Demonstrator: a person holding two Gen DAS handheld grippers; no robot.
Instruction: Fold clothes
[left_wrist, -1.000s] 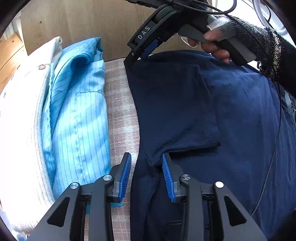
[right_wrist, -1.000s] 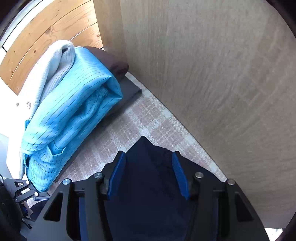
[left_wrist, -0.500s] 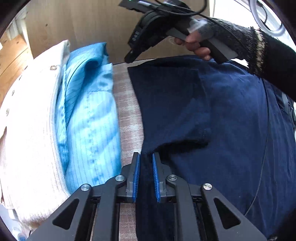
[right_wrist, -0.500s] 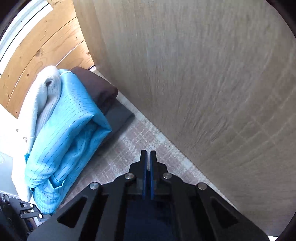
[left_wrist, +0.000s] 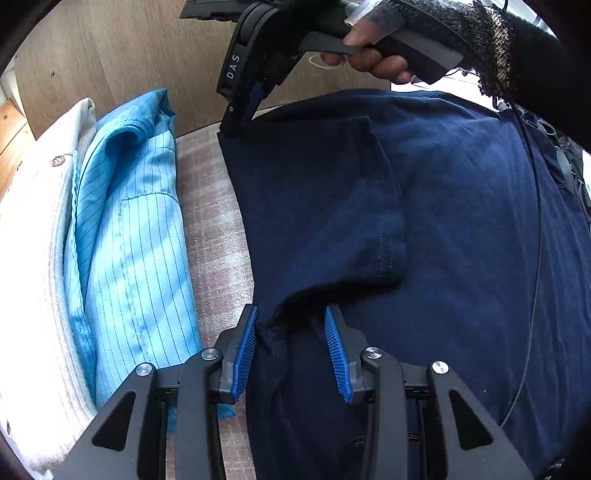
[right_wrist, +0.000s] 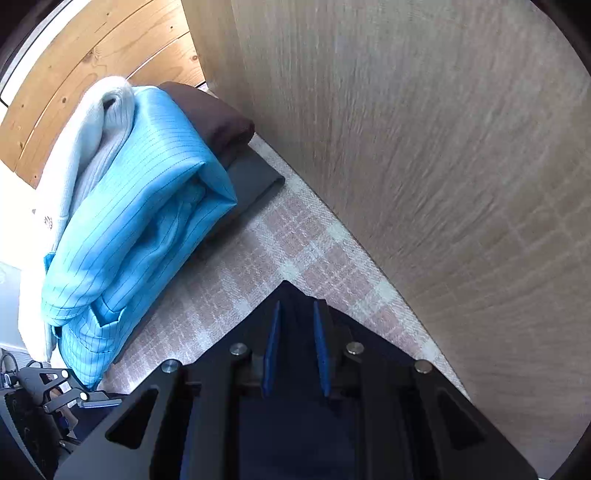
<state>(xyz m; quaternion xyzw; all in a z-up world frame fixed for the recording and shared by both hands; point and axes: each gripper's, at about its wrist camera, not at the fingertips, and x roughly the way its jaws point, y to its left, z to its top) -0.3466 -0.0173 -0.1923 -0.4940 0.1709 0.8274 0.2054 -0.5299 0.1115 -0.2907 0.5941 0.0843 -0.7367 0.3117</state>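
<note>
Left gripper (left_wrist: 291, 347) down at the near edge of the navy t-shirt (left_wrist: 443, 221), jaws just been opening, blue pads apart with a bunched bit of shirt edge sitting loose between them, not pinched. Right gripper (right_wrist: 295, 350) at the far corner of the same shirt (right_wrist: 291, 295), jaws just eased open to a narrow gap, corner fabric between the pads but no clear squeeze on it. Gloved hand (left_wrist: 376, 55) wrapped round that gripper's handle. Shirt spread flat on the pink checked surface (left_wrist: 214, 221), one sleeve folded in over the body. Just beside it, a folded light-blue striped shirt (left_wrist: 136, 240), then a white knit (left_wrist: 33, 258), with a dark brown folded piece (right_wrist: 218, 122) underneath. Wooden panel (right_wrist: 424, 147) right behind.
</note>
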